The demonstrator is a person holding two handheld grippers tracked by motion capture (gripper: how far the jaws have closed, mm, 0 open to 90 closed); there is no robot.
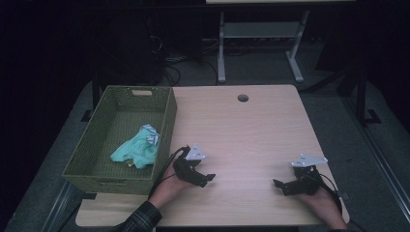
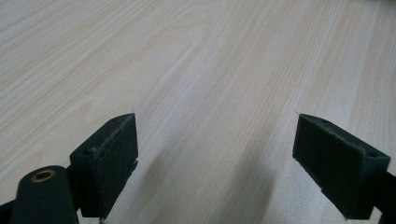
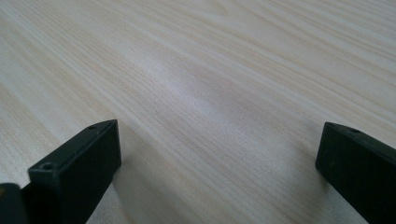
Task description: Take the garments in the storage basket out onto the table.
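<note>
Cloth (image 1: 137, 150) lying inside the basket (image 1: 104, 182) at the table's (image 1: 251, 140) left, both the left gripper (image 1: 209, 178) and right gripper (image 1: 276, 184) resting wide-jawed and empty on bare wood: stowing appears complete.

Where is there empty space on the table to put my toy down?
The bare wood between the left gripper and right gripper is free, as is the table up to the round hole. The left edge is crowded: the green basket holds a cloth.
</note>
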